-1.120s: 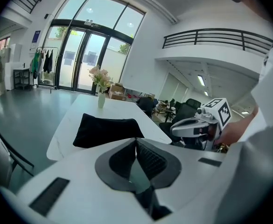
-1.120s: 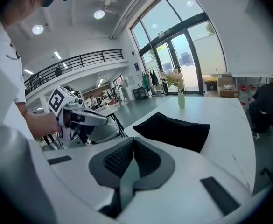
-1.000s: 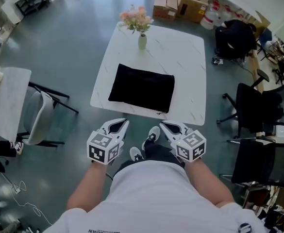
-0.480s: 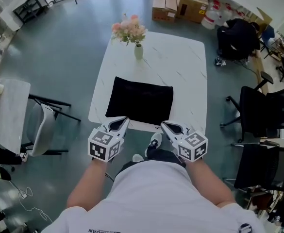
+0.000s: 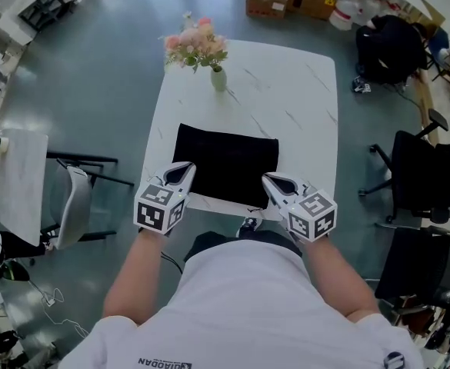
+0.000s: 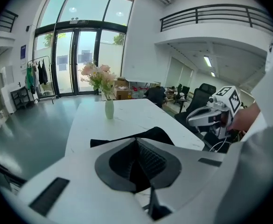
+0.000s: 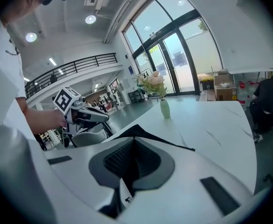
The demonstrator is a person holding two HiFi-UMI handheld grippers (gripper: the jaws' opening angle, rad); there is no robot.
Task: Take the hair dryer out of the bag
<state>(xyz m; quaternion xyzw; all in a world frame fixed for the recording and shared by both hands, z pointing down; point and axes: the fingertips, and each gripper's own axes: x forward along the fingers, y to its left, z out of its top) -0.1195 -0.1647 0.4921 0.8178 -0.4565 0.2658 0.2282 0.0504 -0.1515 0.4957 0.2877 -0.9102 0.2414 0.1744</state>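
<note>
Two grippers sit at the near edge of the white table (image 5: 294, 83), low in the head view. The left gripper (image 5: 180, 169) has its jaws together with nothing between them, and so does the right gripper (image 5: 271, 180). They flank the near corners of the black bag (image 5: 226, 164), left gripper at the bag's lower-left corner and right gripper at its lower-right. Neither looks to be touching the bag yet.

The bag lies flat, centred on the near half of the table, long side across the frame. No hair dryer shows in any view, so it is probably still inside the bag. The side with the opening can't be told from here.

The likely reason for the flanking pose is that one gripper pins or lifts the bag's edge while the other reaches in. Jaws would need to part first.

Edges: the bag's near side sits just inside the table's near edge, so a pull toward the person could drag it off. Bare tabletop lies either side of the bag and beyond it, in the upper part of the frame. A vase (image 5: 219, 78) of flowers (image 5: 195, 43) stands near the far edge, well apart from the bag, and only a long forward push would threaten it.

A grey chair (image 5: 75, 206) stands off the table at frame left and a black office chair (image 5: 425, 177) at frame right. Both are clear of the arms.
</note>
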